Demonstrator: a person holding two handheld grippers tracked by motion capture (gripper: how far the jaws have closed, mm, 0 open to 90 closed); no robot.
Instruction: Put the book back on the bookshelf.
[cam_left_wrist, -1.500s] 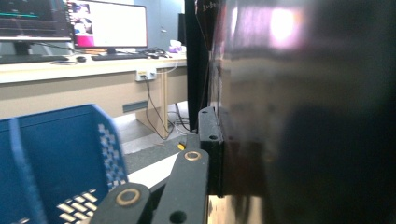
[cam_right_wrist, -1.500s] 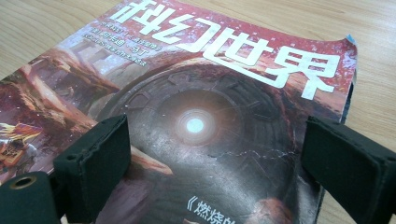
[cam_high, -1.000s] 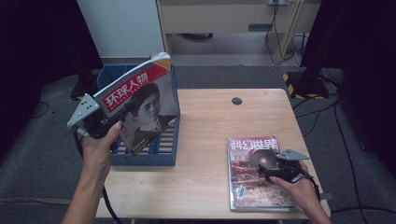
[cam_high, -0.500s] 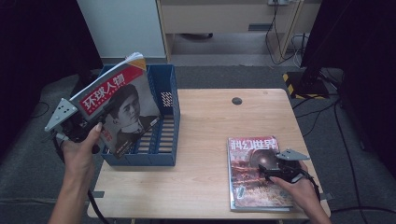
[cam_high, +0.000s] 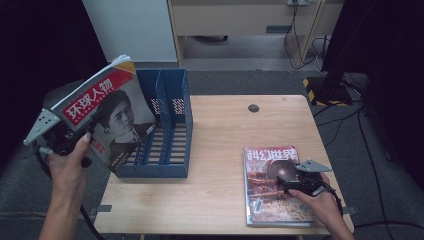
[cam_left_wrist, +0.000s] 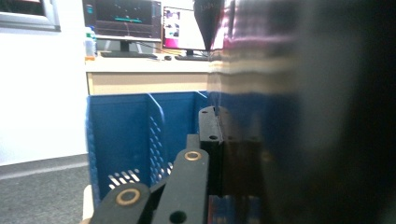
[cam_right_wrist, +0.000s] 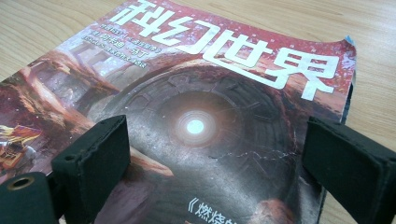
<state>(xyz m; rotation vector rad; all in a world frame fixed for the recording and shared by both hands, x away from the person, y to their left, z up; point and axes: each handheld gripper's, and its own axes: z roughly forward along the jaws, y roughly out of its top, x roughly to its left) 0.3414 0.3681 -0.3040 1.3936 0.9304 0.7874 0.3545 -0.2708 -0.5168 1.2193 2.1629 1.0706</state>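
High view: a person's left hand (cam_high: 67, 167) is holding the left gripper (cam_high: 70, 137) off the left edge of the pale wooden table (cam_high: 220, 145), and the gripper is pinching a glossy portrait magazine (cam_high: 107, 117) with a red title band, tilted and raised beside a blue plastic file rack (cam_high: 167, 130). The rack is standing on the table's left part; it is box-shaped, with slotted walls and a central divider. On the right, a science-fiction magazine (cam_high: 272, 185) is lying flat near the table's front edge, and the right gripper (cam_high: 295, 179) is resting over its cover, held by the right hand (cam_high: 320, 202). A small dark round disc (cam_high: 253, 108) is sitting near the far edge.

Left gripper view: the black jaws are pressing together on the portrait magazine's (cam_left_wrist: 289, 116) blurred edge, which is rising at the right. The file rack's (cam_left_wrist: 135, 135) perforated blue walls are standing behind, with monitors (cam_left_wrist: 140, 21) on a desk farther off.

Right gripper view: the two padded, matte black jaws are standing spread wide, one on each side of the science-fiction magazine's (cam_right_wrist: 201, 116) shiny cover, which is showing a round stone portal and large white characters. Its far corner is curling slightly above the wood-grain table (cam_right_wrist: 51, 23).
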